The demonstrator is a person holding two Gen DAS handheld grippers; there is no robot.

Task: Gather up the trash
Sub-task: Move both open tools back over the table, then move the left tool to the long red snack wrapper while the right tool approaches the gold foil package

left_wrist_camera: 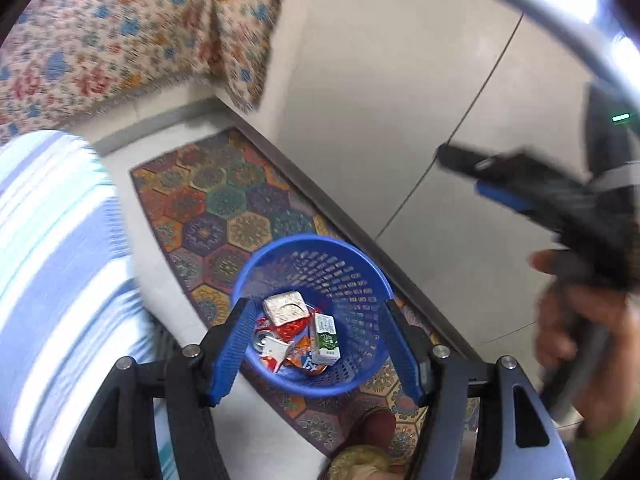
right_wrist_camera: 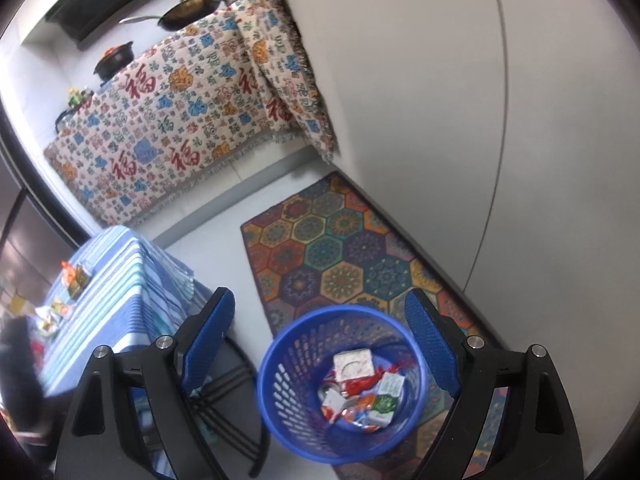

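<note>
Both claws, left point(left_wrist_camera: 320, 344) & right point(right_wrist_camera: 320, 344), spread wide, holding nothing, above round blue perforated plastic basket point(right_wrist_camera: 280, 396) w/ crumpled trash point(right_wrist_camera: 360, 396).

Motion smears the blue-and-white striped tablecloth point(left_wrist_camera: 52, 264) in the left wrist view, and the black right gripper with blue pads point(left_wrist_camera: 516, 188) and the hand point(left_wrist_camera: 580, 320) holding it are blurred too, cut off by the right edge. A reddish-brown shoe point(left_wrist_camera: 374, 428) shows only partly between the near fingers. In the right wrist view, the small colourful items point(right_wrist_camera: 68, 280) on the striped cloth are too small to identify (wrappers, perhaps). The crumpled wrappers point(right_wrist_camera: 360, 404) in the blue perforated plastic basket point(right_wrist_camera: 280, 364) overlap, their print unreadable.
</note>
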